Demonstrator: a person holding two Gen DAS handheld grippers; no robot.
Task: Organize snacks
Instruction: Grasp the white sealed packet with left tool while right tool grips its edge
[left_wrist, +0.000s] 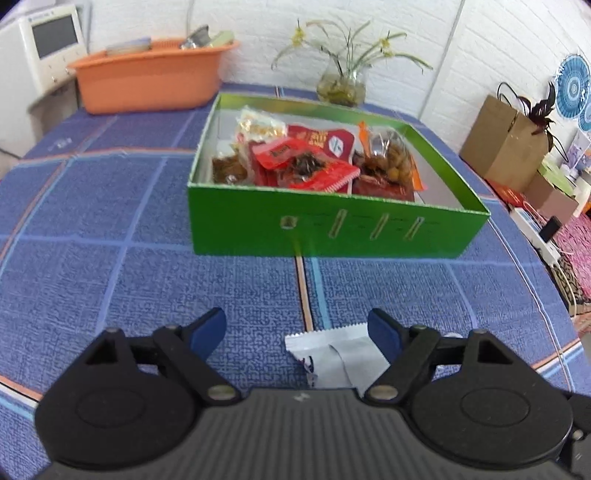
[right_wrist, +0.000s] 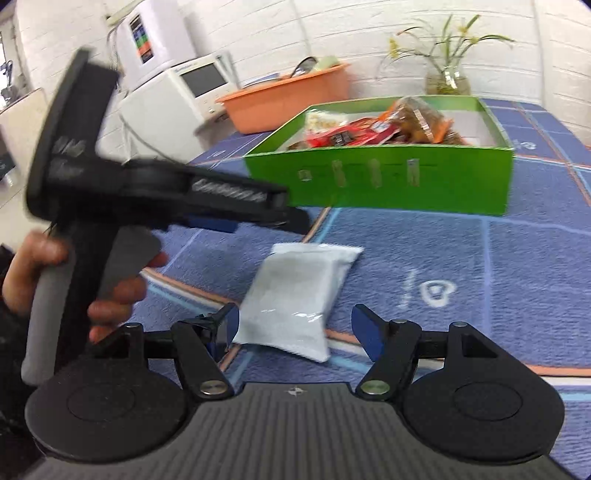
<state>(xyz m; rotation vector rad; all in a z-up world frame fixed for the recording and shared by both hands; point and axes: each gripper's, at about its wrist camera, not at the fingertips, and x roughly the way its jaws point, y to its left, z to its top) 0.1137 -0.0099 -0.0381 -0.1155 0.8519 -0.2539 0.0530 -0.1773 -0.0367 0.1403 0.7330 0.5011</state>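
Note:
A white snack packet (right_wrist: 295, 295) lies flat on the blue checked tablecloth in front of a green box (left_wrist: 332, 225). The box holds several snack packs, red ones (left_wrist: 306, 162) and a clear bag of brown snacks (left_wrist: 391, 158). My left gripper (left_wrist: 297, 332) is open just above the packet (left_wrist: 336, 354), which lies toward its right finger. The left gripper also shows from the side in the right wrist view (right_wrist: 236, 214), held by a hand. My right gripper (right_wrist: 295, 328) is open with the packet's near end between its fingers. The green box also shows in the right wrist view (right_wrist: 388, 177).
An orange plastic tub (left_wrist: 147, 85) stands at the back left beside a white appliance (left_wrist: 44, 44). A glass vase with a plant (left_wrist: 341, 86) stands behind the box. A brown paper bag (left_wrist: 502, 144) and clutter sit off the table's right edge.

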